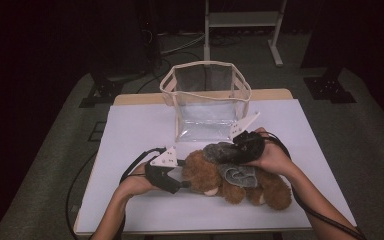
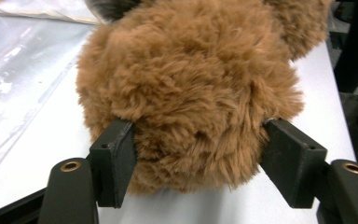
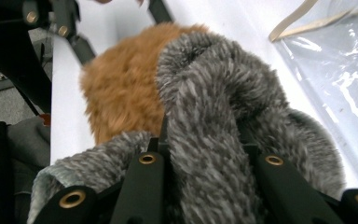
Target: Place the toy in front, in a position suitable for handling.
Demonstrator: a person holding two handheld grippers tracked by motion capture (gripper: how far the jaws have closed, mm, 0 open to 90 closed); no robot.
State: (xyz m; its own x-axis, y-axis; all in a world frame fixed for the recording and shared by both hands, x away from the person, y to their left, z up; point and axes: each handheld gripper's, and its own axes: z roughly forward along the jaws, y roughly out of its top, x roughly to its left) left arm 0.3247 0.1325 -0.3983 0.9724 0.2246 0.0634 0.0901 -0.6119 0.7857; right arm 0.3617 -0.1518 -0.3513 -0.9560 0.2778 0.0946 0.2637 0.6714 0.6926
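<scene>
Two handheld grippers, one per hand; forearms bare, no sleeves.

Left gripper (image 1: 184,179): black body, topped by a pale grey three-cornered plate dotted with small holes. A black cable loops from its rear. In the left gripper view, the two jaws are matte black, with blocky rectangular pads; brass-coloured eyelets sit in the rounded arms below them.

Right gripper (image 1: 236,150): black body, a pale grey three-cornered plate, a black cable trailing along the forearm. In the right gripper view, its black arms carry four brass-ringed holes.

Left gripper (image 1: 172,175) jaws parted; right gripper (image 1: 245,145) clamped.
</scene>
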